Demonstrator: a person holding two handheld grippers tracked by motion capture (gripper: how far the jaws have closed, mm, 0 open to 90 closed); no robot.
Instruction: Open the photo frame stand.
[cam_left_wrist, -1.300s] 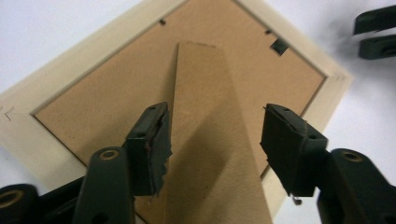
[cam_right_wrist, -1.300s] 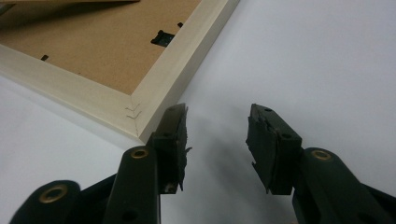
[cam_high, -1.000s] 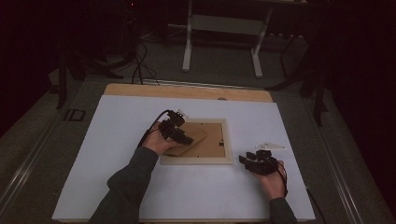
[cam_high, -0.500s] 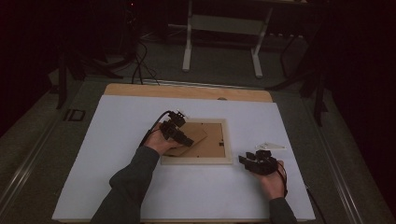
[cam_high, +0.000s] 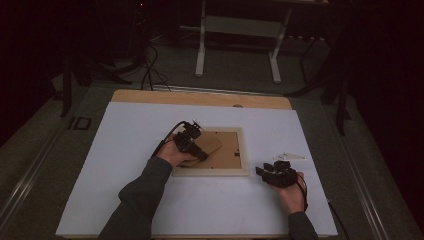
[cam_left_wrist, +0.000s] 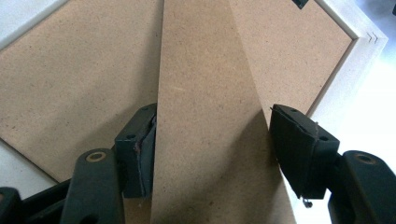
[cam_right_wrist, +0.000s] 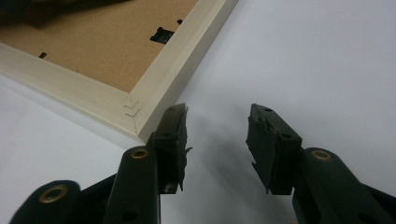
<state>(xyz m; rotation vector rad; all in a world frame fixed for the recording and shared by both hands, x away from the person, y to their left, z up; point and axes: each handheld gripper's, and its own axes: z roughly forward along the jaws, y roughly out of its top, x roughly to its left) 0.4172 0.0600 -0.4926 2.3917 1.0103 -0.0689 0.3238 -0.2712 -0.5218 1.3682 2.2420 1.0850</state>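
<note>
A pale wooden picture frame (cam_high: 210, 171) lies face down in the middle of the white table, its brown backing board (cam_high: 231, 152) up. A brown stand strip (cam_high: 210, 145) lies across the backing. My left gripper (cam_high: 200, 150) sits over the frame's left part. In the left gripper view the stand (cam_left_wrist: 201, 56) runs up between the pads of that gripper (cam_left_wrist: 212, 112). Its jaws have just been opening and stand close on either side of the strip. My right gripper (cam_high: 261, 170) rests on the table by the frame's near right corner (cam_right_wrist: 135, 112), open (cam_right_wrist: 218, 112) and empty.
The white table top (cam_high: 125, 150) has a bare wooden strip (cam_high: 200, 97) along its far edge. Black turn clips (cam_right_wrist: 161, 33) sit on the backing near the frame's rim. Cables and a metal stand (cam_high: 237, 30) lie on the dark floor beyond.
</note>
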